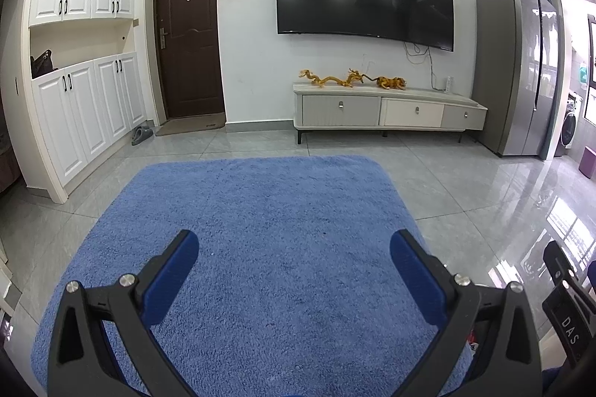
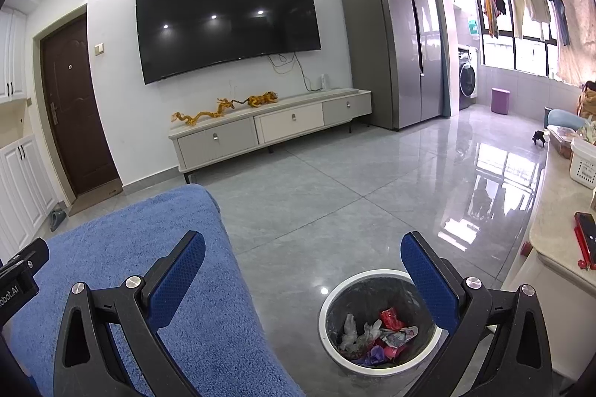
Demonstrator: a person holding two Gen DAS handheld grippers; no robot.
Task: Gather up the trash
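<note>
Both tools are held wide apart, nothing gripped. The left tool (image 1: 294, 248) is kept above the blue rug (image 1: 260, 210), w/ the TV cabinet (image 1: 387, 110) far ahead of it. The right tool (image 2: 303, 250) is seen over the grey floor; the trash bin (image 2: 331, 304) stands just below its right finger, and crumpled wrappers (image 2: 376, 337) are seen inside the bin.

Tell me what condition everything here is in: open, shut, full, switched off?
left tongs: open, holding nothing
right tongs: open, holding nothing
trash bin: uncovered, crumpled wrappers at the bottom
television: screen dark
front door: shut
fridge: doors shut
stand drawers: all shut
blue rug: flat, no litter visible
</note>
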